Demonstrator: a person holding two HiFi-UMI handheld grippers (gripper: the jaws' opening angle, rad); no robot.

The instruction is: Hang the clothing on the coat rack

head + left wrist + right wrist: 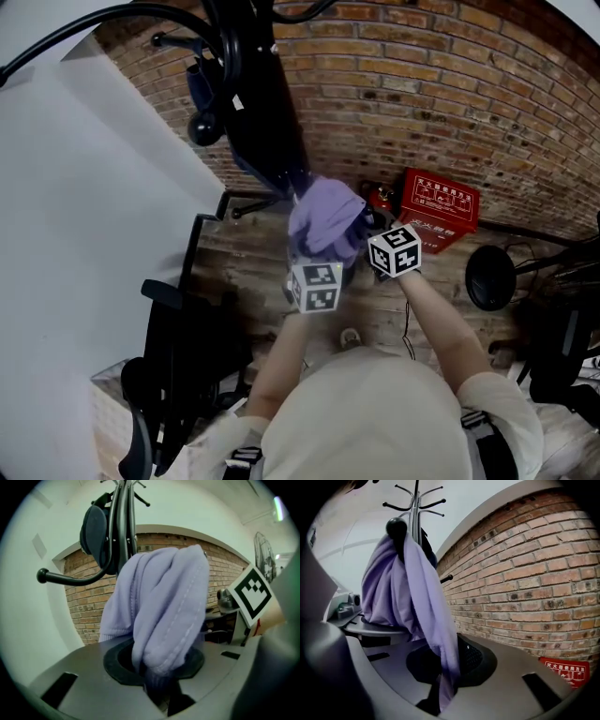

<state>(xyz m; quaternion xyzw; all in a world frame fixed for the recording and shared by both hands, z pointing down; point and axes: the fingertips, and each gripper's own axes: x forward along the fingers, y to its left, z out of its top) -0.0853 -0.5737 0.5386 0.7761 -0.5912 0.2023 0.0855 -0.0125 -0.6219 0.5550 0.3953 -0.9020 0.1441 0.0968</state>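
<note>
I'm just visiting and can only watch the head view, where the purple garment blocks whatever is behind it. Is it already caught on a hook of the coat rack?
Observer: Yes. In the right gripper view the purple garment drapes over a ball-tipped hook of the coat rack.
Operator: Is either gripper letting go?
Observer: Not the right one. A thin strip of the cloth runs down into the right hand-held gripper, and its jaws pinch it.
Operator: And the other one?
Observer: The left hand-held gripper is closed on a thick, bunched fold of the same garment.
</note>
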